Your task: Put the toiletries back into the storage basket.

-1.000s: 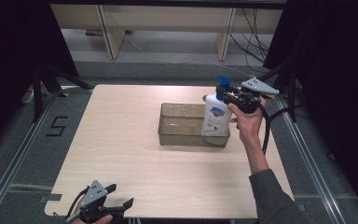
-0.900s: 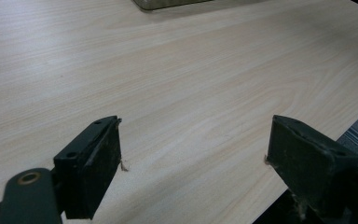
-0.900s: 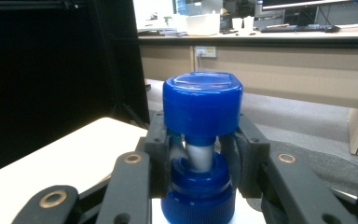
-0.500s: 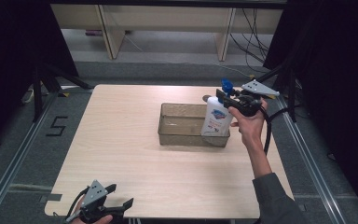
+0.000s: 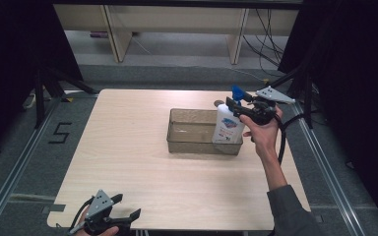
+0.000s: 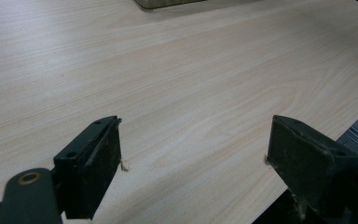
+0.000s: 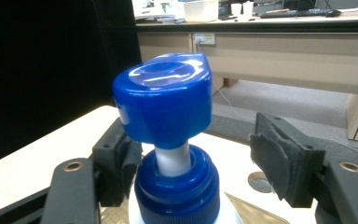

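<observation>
A white bottle (image 5: pixel 226 129) with a blue pump top (image 7: pixel 168 112) stands in the right end of a clear smoky plastic bin (image 5: pixel 192 143) on the wooden table (image 5: pixel 128 147). My right gripper (image 5: pixel 236 105) is level with the pump neck. Its jaws have just been opening and now straddle the neck (image 7: pixel 198 156). The right pad (image 7: pixel 272 154) is clear of the neck, while the left pad (image 7: pixel 121 156) sits close beside the blue collar. My left gripper (image 5: pixel 126 206) rests open at the table's near left edge, with bare wood between its jaws (image 6: pixel 193 154).
The rest of the bin looks empty. A small round hole (image 5: pixel 219 103) sits in the tabletop just behind the bin. Shelving legs and cables stand beyond the far edge. Metal rails run along the floor on both sides of the table.
The right gripper's jaws have parted from the bottle's neck. The bottle has sunk a little and settled into the bin. The left gripper has not moved.
</observation>
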